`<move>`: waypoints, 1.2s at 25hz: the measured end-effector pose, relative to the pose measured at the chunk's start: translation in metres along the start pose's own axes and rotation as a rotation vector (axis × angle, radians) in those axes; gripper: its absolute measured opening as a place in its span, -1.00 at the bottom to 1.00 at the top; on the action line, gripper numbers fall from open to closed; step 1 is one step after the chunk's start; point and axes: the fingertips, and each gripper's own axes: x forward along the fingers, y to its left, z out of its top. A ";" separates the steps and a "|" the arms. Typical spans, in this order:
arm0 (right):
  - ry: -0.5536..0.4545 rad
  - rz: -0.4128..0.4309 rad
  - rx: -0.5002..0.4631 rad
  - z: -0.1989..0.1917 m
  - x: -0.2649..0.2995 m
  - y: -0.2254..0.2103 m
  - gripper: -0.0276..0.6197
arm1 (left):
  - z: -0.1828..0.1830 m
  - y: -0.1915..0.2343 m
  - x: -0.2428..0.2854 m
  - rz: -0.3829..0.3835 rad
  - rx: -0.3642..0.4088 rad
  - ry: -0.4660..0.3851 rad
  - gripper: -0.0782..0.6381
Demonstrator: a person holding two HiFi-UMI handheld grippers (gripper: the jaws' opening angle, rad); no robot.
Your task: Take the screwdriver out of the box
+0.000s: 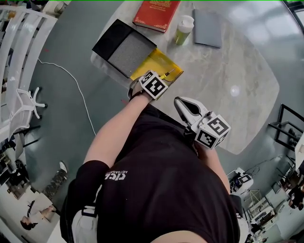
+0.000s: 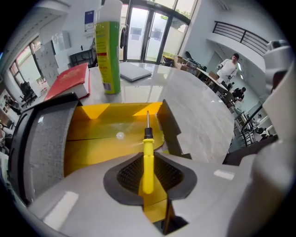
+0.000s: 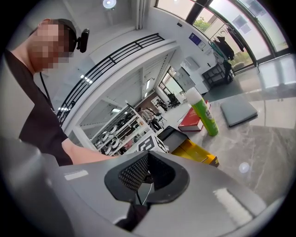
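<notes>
A yellow-handled screwdriver [image 2: 147,159] stands between the black pads of my left gripper [image 2: 148,175], which is shut on its handle. The metal tip points out over the open yellow box [image 2: 92,139]. In the head view that box [image 1: 159,60] lies at the table's near left edge. The left gripper's marker cube [image 1: 154,85] hangs over the box's near corner and hides the jaws, and the screwdriver's tip [image 1: 167,74] peeks out beside it. My right gripper [image 1: 179,102] is held off the table near the person's body. Its jaws [image 3: 147,173] are shut with nothing between them.
The box's black lid with grey foam [image 1: 124,47] lies open to the left of the box. Behind it are a red book [image 1: 156,14], a green spray can [image 1: 184,30] and a grey notebook [image 1: 207,27]. The marble table [image 1: 228,90] stretches to the right.
</notes>
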 end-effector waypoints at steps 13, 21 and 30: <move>0.012 0.090 -0.088 0.014 0.009 0.023 -0.87 | -0.002 -0.010 -0.072 0.051 -0.045 -0.155 -0.59; 0.037 0.166 -0.151 0.023 0.010 0.040 -0.87 | -0.003 -0.023 -0.148 0.131 -0.112 -0.309 -0.59; 0.097 0.260 -0.209 0.023 0.009 0.059 -0.87 | -0.019 -0.048 -0.229 0.237 -0.231 -0.476 -0.59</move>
